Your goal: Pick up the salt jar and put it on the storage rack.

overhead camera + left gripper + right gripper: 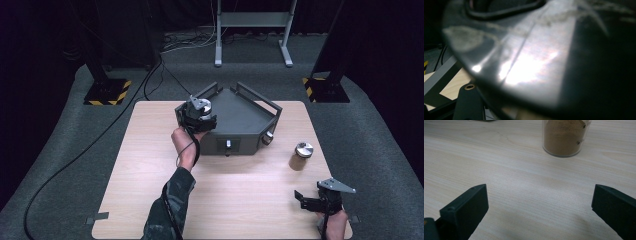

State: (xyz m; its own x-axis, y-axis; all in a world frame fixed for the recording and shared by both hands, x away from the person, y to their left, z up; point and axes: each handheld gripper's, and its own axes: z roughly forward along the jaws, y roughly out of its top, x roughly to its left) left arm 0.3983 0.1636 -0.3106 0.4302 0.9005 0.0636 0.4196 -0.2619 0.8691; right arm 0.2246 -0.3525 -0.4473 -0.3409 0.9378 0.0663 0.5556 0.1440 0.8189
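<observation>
My left gripper (199, 116) is over the front left corner of a dark grey railed tray (245, 117). It looks shut on a jar with a shiny metal lid (205, 107). In the left gripper view that lid (531, 62) is a close blur, and one black finger (469, 102) shows beside it. A second jar (301, 156), with a silver lid and brown powder inside, stands on the table to the right of the tray. My right gripper (320, 200) is open near the table's front right corner. The powder jar (564, 137) stands well beyond its wide-apart jaws (539, 197).
The tray sits at the back middle of the wooden table (225, 200) and has a knob (268, 136) on its right front side. A tray rail (441, 72) shows in the left gripper view. Frame legs and cables stand on the floor beyond the table.
</observation>
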